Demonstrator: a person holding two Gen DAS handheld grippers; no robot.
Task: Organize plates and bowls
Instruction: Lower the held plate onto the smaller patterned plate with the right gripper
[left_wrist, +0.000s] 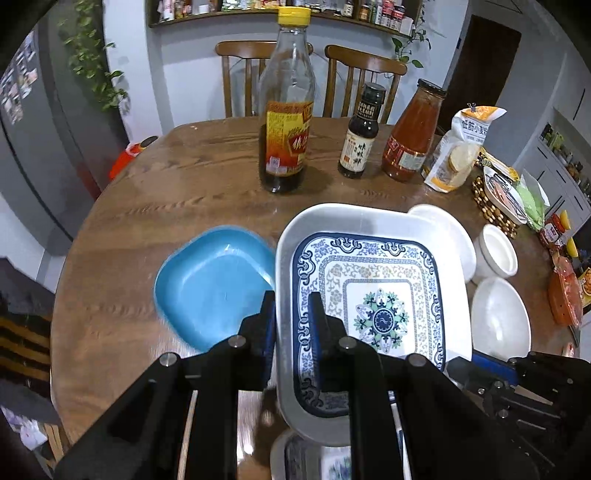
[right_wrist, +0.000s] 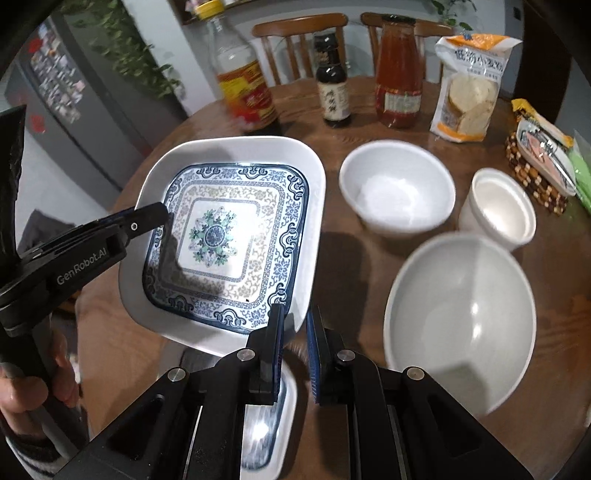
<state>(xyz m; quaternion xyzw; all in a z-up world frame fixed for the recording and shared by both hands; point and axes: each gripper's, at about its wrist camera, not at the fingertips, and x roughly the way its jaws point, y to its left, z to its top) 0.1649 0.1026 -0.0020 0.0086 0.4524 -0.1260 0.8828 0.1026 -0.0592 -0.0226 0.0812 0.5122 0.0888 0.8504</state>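
Note:
A square white plate with a blue floral pattern (left_wrist: 384, 280) (right_wrist: 229, 236) hangs above the wooden table. My left gripper (left_wrist: 293, 314) (right_wrist: 164, 218) is shut on its left rim, and my right gripper (right_wrist: 295, 325) (left_wrist: 495, 365) is shut on its near right corner. Under it, a second patterned plate (right_wrist: 266, 424) (left_wrist: 295, 458) lies on the table, partly hidden by the fingers. A blue square plate (left_wrist: 214, 284) rests to the left. To the right stand a large white bowl (right_wrist: 461, 325) (left_wrist: 498, 317), a medium white bowl (right_wrist: 397, 188) and a small white cup-like bowl (right_wrist: 498, 206) (left_wrist: 495, 251).
At the back of the round table (left_wrist: 147, 206) stand a tall yellow-capped bottle (left_wrist: 286, 110), a small dark bottle (left_wrist: 360, 140), a red sauce jar (left_wrist: 410, 140) and a flour bag (left_wrist: 458, 151). A woven basket (left_wrist: 495, 206) sits at the right edge. Two wooden chairs (left_wrist: 362, 66) stand behind.

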